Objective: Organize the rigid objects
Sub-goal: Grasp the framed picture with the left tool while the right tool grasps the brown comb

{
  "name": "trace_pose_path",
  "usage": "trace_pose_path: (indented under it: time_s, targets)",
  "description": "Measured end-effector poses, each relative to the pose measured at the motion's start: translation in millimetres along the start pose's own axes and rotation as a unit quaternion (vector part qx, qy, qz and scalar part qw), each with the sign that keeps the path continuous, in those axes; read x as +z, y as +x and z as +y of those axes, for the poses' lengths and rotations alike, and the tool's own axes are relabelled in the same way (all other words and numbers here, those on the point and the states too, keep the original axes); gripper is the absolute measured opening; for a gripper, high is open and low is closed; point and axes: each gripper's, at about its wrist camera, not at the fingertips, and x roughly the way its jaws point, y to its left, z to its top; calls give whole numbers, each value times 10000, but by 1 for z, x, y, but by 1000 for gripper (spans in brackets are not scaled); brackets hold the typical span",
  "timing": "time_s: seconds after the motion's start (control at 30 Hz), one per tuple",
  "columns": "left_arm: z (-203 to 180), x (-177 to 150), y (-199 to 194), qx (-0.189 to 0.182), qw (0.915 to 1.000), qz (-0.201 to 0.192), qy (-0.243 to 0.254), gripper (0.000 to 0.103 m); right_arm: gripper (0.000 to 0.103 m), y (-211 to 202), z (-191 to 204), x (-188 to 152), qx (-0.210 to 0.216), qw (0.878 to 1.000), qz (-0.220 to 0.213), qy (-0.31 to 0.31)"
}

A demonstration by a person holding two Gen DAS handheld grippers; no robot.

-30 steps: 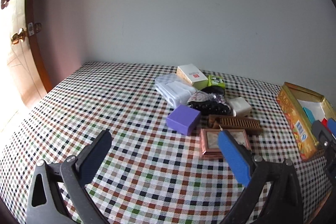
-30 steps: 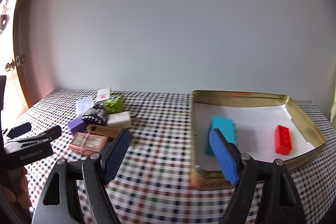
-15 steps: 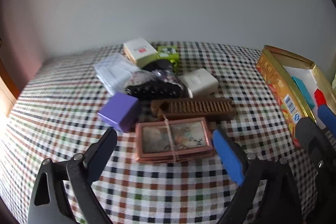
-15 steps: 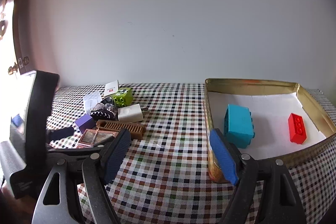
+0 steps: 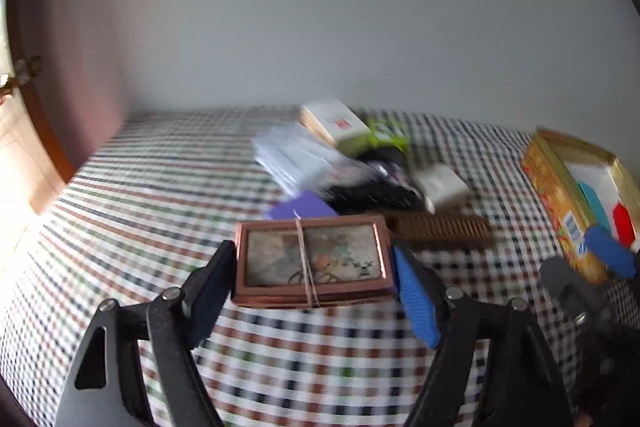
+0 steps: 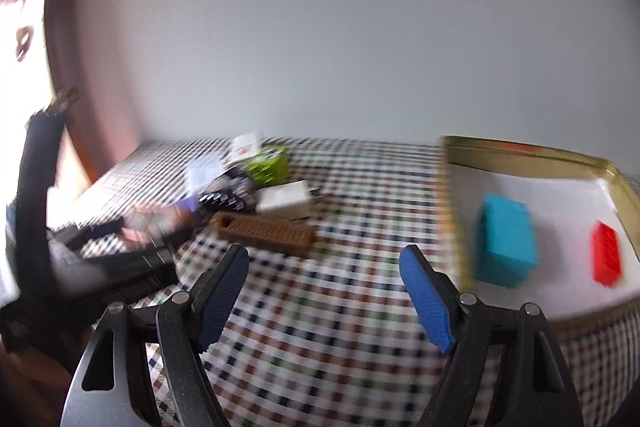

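My left gripper (image 5: 314, 263) is shut on a copper-framed flat box (image 5: 312, 261) tied with string, held above the checked table (image 5: 160, 195). Behind it lies a pile: a purple box (image 5: 302, 209), a brown ridged bar (image 5: 440, 229), a white block (image 5: 442, 185), a black patterned item (image 5: 376, 193), a green brick (image 5: 386, 135), a white carton (image 5: 334, 121) and clear packets (image 5: 292, 157). My right gripper (image 6: 324, 291) is open and empty above the table, left of the gold tin (image 6: 520, 151), which holds a teal brick (image 6: 506, 241) and a red brick (image 6: 606, 257).
The gold tin (image 5: 556, 183) stands at the right in the left wrist view, with my right gripper's blue pad (image 5: 608, 255) in front of it. A wooden door (image 5: 24, 131) is at the far left. A grey wall (image 5: 320, 27) backs the table.
My left gripper has closed on the copper-framed box and lifted it off the table. My right gripper has swung left, away from the tin, and stays open.
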Motion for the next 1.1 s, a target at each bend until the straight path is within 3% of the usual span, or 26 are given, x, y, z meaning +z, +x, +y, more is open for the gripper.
trace_pose_path:
  time_s: [0.2,0.3,0.43,0.57,0.63,0.67,0.73,0.8,0.87,1.0,1.1]
  targets:
    - [37,11,-6,777,9956,-398,-331,77,80,47,14,20,742,9935,737,-439]
    - [44,14,-3,1043,9928,-447,-377,77,80,73,18,27,823,9884,1107,-639]
    - [58,14,-1,1128,9914,-425,-508,77,80,105,17,34,972,9811,1510,-719]
    - [67,17,2,1182,9906,-351,-600,77,80,108,26,35,1016,9812,1423,-811]
    - [69,18,5,1187,9904,-296,-648,77,69,107,34,33,1027,9806,1394,-921]
    - [72,19,6,1170,9905,-270,-669,77,58,104,38,31,988,9805,1387,-986]
    - [73,20,7,1146,9907,-237,-696,77,50,97,44,28,1012,9791,1430,-1029]
    - [72,19,8,1146,9907,-228,-700,77,36,90,47,25,1192,9768,1501,-956]
    - [71,19,7,1146,9905,-239,-718,77,29,81,48,19,1409,9737,1611,-779]
    - [73,17,6,1153,9900,-220,-783,77,28,63,50,8,1583,9722,1609,-615]
    - [72,16,7,1150,9902,-208,-769,77,31,55,58,6,1051,9807,1373,-914]
